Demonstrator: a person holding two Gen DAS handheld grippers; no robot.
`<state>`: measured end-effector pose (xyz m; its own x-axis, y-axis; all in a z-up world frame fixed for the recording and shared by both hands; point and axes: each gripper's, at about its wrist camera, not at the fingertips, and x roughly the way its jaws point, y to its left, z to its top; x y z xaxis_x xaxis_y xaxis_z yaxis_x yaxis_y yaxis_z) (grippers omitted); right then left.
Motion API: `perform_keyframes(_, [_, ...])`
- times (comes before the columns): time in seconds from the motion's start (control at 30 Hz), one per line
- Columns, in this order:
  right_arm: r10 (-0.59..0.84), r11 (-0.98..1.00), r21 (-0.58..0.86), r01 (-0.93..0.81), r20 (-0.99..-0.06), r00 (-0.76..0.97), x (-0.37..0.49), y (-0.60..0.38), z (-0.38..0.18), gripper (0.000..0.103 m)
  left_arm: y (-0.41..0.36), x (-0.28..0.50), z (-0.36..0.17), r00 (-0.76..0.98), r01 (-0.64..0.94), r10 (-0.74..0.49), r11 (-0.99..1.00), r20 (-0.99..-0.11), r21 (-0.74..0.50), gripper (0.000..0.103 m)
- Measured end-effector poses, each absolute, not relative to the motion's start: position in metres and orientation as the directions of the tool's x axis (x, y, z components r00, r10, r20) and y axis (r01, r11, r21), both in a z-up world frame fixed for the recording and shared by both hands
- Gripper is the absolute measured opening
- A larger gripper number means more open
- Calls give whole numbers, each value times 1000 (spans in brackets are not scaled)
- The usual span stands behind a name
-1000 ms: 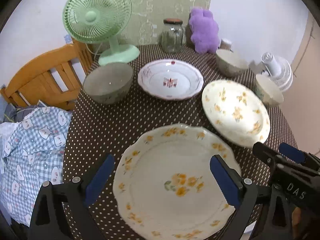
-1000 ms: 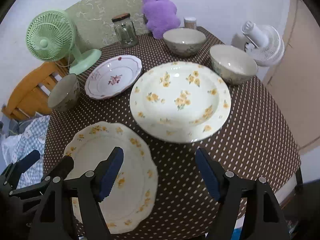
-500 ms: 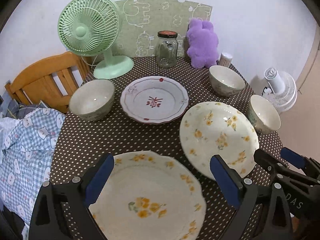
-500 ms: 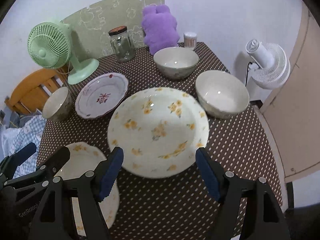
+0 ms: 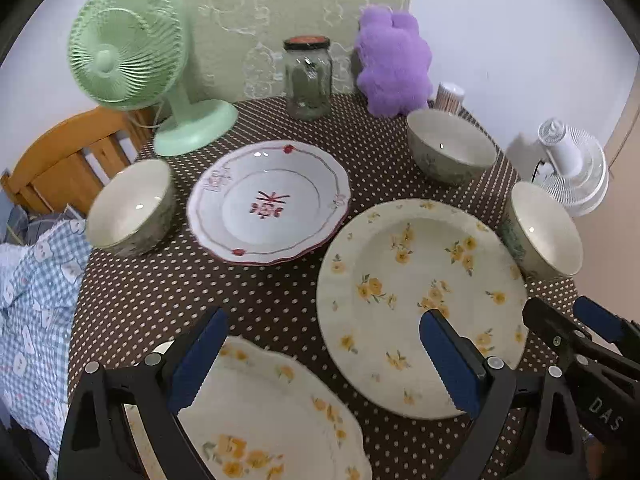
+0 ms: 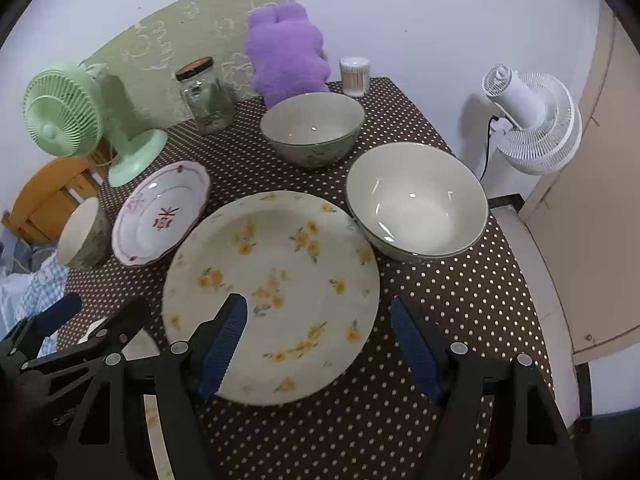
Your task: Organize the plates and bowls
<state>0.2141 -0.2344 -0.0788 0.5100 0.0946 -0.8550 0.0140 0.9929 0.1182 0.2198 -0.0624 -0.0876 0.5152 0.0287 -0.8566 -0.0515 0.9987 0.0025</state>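
Status: nothing sorted yet, as far as both wrist views show. All the crockery lies singly on the dotted bench (image 5: 168, 280), no piece stacked on another.

Plates, three:
- red-pattern plate (image 5: 269, 202), mid-bench, in front of the glass jar (image 5: 308, 78).
- large yellow-flower plate (image 6: 272, 292), right of centre, just beside the near-right bowl.
- scalloped yellow-flower plate (image 5: 280, 412), at the near edge, directly under the left gripper.

Bowls, three, well apart from one another:
- left bowl (image 5: 132, 208), beside the red-pattern plate, near the green fan (image 5: 128, 46).
- far bowl (image 6: 314, 130), in front of the purple plush toy (image 6: 286, 54).
- near-right bowl (image 6: 416, 202), its rim just beside the large plate's rim; whether they touch I cannot tell.

Grippers:
- left gripper (image 5: 324, 360): fingers spread wide, nothing between the pads; it hangs above the scalloped plate and the large plate's near-left rim.
- right gripper (image 6: 320, 344): fingers spread wide, empty, poised over the large plate's near rim, the left pad over the plate and the right pad over bare cloth.

Judgement: task at its start. Still to do: gather the three plates into one stack and nest the three bowls. The large plate looks like the likely first pick, as both grippers sit nearest it.
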Motion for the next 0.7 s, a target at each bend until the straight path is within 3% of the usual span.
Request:
perform_keyframes(0.33, [72,988,126,87,-885,459,238,-244,-120,73,-81,252,-129,467,-4,20,1000,-884,21,92])
perform_keyframes(0.6, [69,986,127,112,-904,421,254,-241,-142,66,-86,269,-148,426,12,2,1000,-905,8,83])
perform_keyframes(0.7, [58,984,123,132,-910,411,258,-240,-149,58,-88,271,-151,420,16,-9,1000,-908,-2,81])
